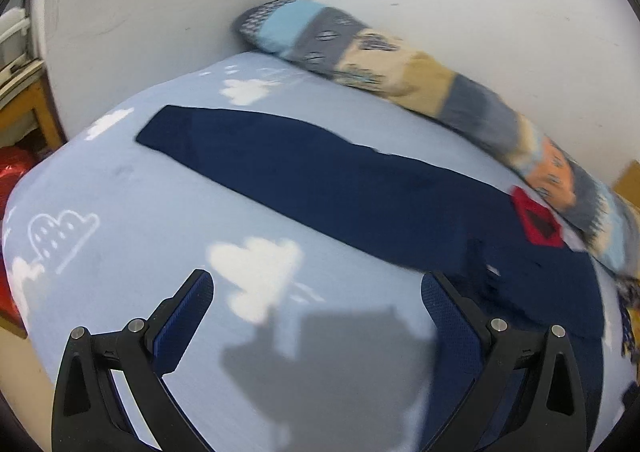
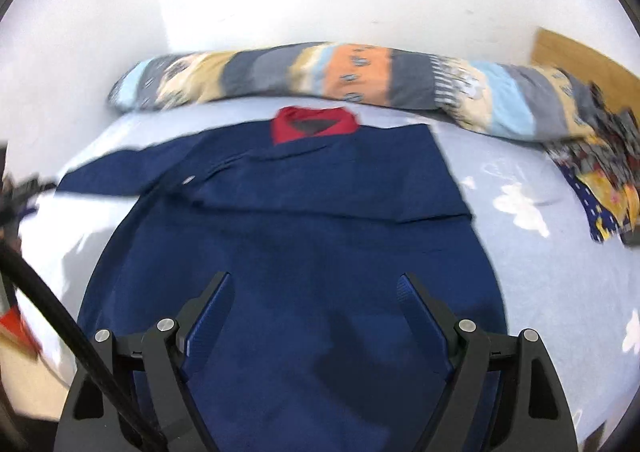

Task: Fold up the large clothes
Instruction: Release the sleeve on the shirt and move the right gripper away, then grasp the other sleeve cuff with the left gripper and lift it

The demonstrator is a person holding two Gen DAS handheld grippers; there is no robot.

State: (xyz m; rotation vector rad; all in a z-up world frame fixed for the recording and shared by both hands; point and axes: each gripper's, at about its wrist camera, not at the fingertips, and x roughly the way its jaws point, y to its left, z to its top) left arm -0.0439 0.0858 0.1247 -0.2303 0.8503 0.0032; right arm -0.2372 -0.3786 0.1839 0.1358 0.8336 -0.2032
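Note:
A navy shirt with a red collar (image 2: pixel 316 124) lies flat on the light-blue cloud-print bed sheet (image 2: pixel 540 260). In the right wrist view its body (image 2: pixel 304 236) fills the middle, the right side is folded in, and the left sleeve stretches out to the left. In the left wrist view that sleeve (image 1: pixel 304 164) lies straight across the sheet (image 1: pixel 132 220). My left gripper (image 1: pixel 316 292) is open and empty above the sheet near the sleeve. My right gripper (image 2: pixel 314 284) is open and empty above the shirt's lower body.
A long striped patterned pillow (image 2: pixel 360 80) lies along the white wall behind the shirt; it also shows in the left wrist view (image 1: pixel 400 64). A patterned cloth pile (image 2: pixel 600 180) sits at the right. A wooden piece of furniture (image 1: pixel 32 100) stands left of the bed.

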